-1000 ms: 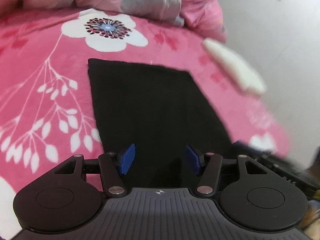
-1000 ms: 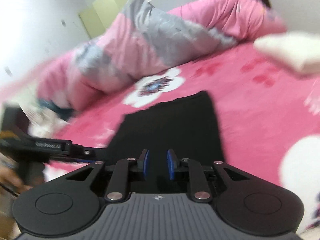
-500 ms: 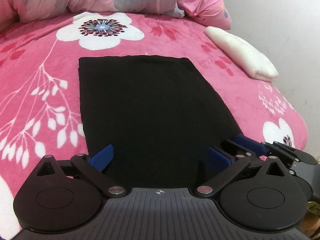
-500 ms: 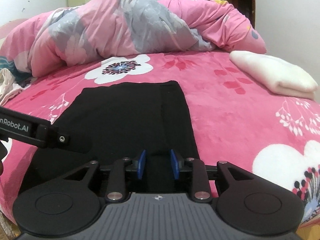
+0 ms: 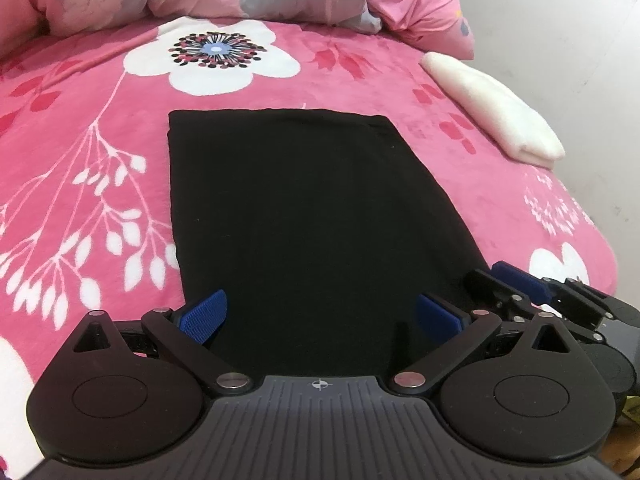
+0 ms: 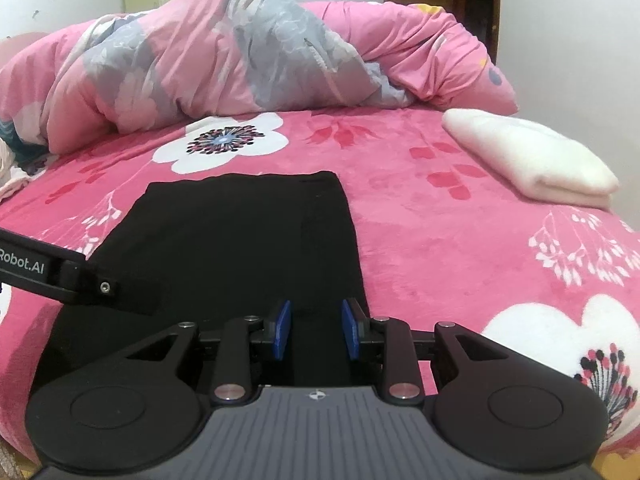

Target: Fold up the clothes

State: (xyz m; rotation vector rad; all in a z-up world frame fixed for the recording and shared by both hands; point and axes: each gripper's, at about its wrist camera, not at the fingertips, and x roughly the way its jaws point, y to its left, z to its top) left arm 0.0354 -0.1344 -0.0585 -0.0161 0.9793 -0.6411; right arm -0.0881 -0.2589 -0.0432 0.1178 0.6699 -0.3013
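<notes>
Pink floral bed, folded black garment, left jaws spread wide, right jaws narrowly apart, both empty

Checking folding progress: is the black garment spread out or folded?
Folded: the black garment lies flat as a neat rectangle with straight edges, no sleeves showing.

Black cloth on pink bedspread

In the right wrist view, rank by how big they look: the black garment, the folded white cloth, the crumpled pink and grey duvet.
1. Crumpled pink and grey duvet
2. Black garment, close behind; it lies nearer the camera, so this order is unsure.
3. Folded white cloth, clearly smallest.
</notes>
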